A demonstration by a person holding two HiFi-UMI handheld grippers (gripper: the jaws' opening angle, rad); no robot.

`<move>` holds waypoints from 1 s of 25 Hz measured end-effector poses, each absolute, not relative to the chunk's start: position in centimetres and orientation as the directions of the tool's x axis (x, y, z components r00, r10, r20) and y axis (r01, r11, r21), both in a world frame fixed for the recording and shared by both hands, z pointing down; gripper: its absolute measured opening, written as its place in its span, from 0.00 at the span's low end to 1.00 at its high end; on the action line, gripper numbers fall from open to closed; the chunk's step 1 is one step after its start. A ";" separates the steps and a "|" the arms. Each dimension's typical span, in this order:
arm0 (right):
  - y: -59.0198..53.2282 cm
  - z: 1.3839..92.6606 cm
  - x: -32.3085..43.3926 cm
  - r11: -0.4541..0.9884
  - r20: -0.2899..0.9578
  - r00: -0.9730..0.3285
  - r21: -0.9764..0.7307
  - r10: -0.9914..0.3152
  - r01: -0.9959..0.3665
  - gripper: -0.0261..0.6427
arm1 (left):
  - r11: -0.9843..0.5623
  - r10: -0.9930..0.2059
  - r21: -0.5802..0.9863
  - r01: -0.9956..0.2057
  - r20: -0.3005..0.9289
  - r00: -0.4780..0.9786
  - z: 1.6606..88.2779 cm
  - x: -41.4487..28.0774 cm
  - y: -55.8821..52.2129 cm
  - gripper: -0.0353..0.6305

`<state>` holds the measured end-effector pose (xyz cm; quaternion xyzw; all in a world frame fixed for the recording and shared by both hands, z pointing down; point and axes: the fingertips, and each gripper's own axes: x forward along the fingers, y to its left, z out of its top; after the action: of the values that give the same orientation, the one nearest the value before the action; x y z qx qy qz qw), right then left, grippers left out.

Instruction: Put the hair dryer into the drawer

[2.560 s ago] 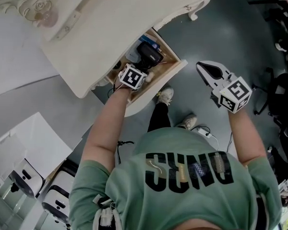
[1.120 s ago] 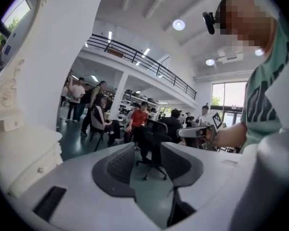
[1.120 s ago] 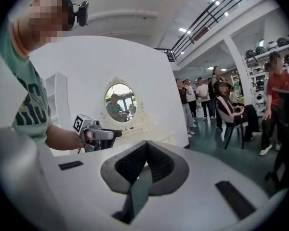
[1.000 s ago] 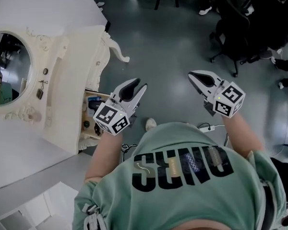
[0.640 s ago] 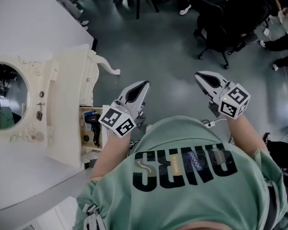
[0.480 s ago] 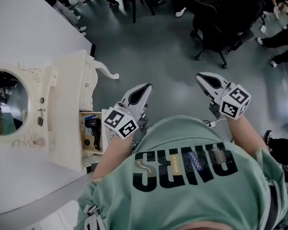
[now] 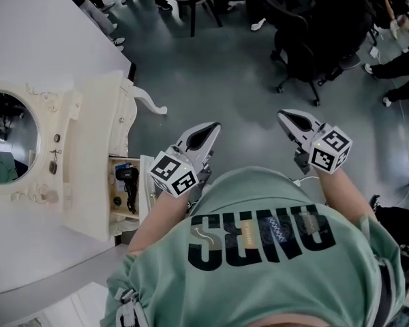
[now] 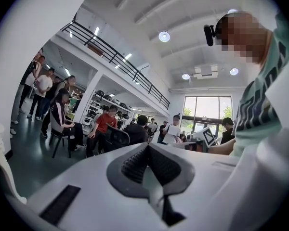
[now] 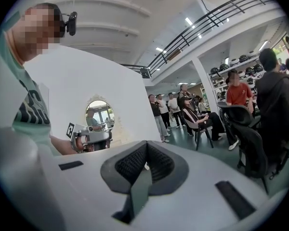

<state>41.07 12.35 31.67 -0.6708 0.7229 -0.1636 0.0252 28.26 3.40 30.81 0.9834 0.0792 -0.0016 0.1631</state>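
Note:
The black hair dryer (image 7: 127, 178) lies inside the open wooden drawer (image 7: 118, 206) of the cream vanity (image 7: 95, 135) at the left of the head view. My left gripper (image 7: 210, 129) hangs in the air to the right of the drawer, apart from it, with its jaws shut and nothing between them. Its ribbed pads (image 8: 135, 160) meet in the left gripper view. My right gripper (image 7: 288, 118) is held further right over the grey floor, also shut and empty, pads (image 9: 156, 163) together.
An oval mirror (image 7: 7, 138) sits on the vanity top against the white wall. Black office chairs (image 7: 307, 39) and seated people (image 8: 103, 126) fill the room beyond the grippers. Grey floor (image 7: 238, 94) lies between them and me.
The left jaws, slightly apart a second ago, are now shut. Both grippers have drawn away from the drawer, which now shows further left with the hair dryer left inside it.

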 end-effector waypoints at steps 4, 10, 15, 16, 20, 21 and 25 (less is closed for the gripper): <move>12.6 31.5 41.2 0.052 0.181 -0.104 -0.271 -0.978 -0.961 0.03 | -0.935 0.150 0.321 0.151 -0.027 0.988 30.6 28.2 3.8 0.07; 13.0 31.3 41.2 0.061 0.168 -0.108 -0.264 -0.980 -0.963 0.03 | -0.940 0.150 0.307 0.149 -0.021 0.988 30.5 28.1 4.3 0.07; 13.0 31.3 40.8 0.057 0.180 -0.102 -0.241 -0.978 -0.969 0.03 | -0.939 0.153 0.309 0.152 -0.019 0.988 30.5 27.7 4.3 0.07; 13.1 31.3 40.8 0.056 0.183 -0.102 -0.238 -0.978 -0.970 0.03 | -0.939 0.154 0.309 0.153 -0.021 0.988 30.5 27.7 4.3 0.07; 13.1 31.2 40.8 0.062 0.191 -0.108 -0.230 -0.976 -0.971 0.03 | -0.938 0.155 0.309 0.154 -0.023 0.988 30.4 27.8 4.3 0.07; 13.0 31.2 40.7 0.064 0.191 -0.109 -0.228 -0.975 -0.971 0.03 | -0.938 0.154 0.310 0.154 -0.023 0.988 30.4 27.7 4.3 0.07; 13.0 31.1 40.6 0.070 0.192 -0.113 -0.221 -0.975 -0.973 0.03 | -0.939 0.151 0.308 0.152 -0.026 0.988 30.4 27.7 4.3 0.07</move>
<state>40.60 12.98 31.14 -0.6658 0.7313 -0.1479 0.0037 27.67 4.28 30.38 0.9847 0.0769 -0.0012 0.1565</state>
